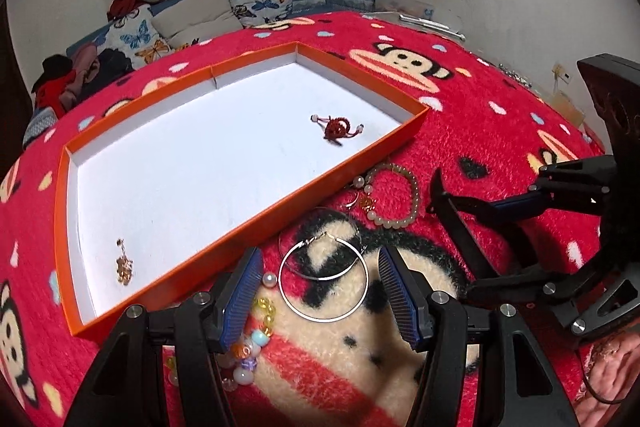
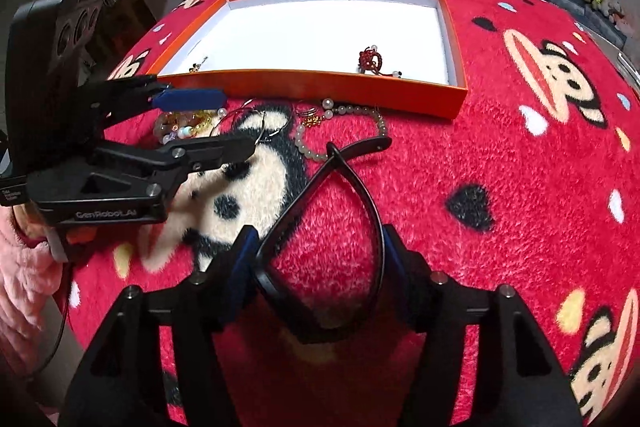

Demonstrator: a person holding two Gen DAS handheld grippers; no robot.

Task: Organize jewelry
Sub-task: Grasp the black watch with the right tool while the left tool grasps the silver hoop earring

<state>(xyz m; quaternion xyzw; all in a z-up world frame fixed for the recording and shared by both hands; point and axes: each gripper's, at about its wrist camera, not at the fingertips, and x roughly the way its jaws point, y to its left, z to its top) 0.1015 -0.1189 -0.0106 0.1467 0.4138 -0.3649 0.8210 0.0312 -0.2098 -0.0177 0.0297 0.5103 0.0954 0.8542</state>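
The left gripper (image 1: pixel 320 253) is open. A big silver hoop (image 1: pixel 323 281) lies flat on the red blanket (image 1: pixel 500 131), right between its two blue pads (image 1: pixel 245 291). The pads are just beside the hoop, one on each side, but they do not squeeze it. A thinner hoop (image 1: pixel 320 227) lies just past the tips and overlaps the big one. A string of colored beads (image 1: pixel 250 345) lies by the left pad, partly under that finger. A small pearl (image 1: pixel 269 280) sits just inside the same pad.

Farther ahead of the jaws and a bit to their right is a ring of pale beads (image 1: pixel 394 195), with a few small bits of jewelry beside it.

The orange box (image 1: pixel 224 247) is ahead and to the left of the open jaws, and its near wall comes close to the left fingertip. Its floor is white. A gold earring (image 1: pixel 125 265) lies in the near corner. A red knotted piece (image 1: pixel 338 129) lies far ahead by the right wall.

The right gripper (image 2: pixel 320 231) holds a black headband (image 2: pixel 360 195). The curved band sits between the jaws and presses on both fingers. Its two ends cross past the tips and point toward the box (image 2: pixel 320 83). From this side, the left gripper (image 2: pixel 236 123) is ahead and to the left, over the pile of jewelry.
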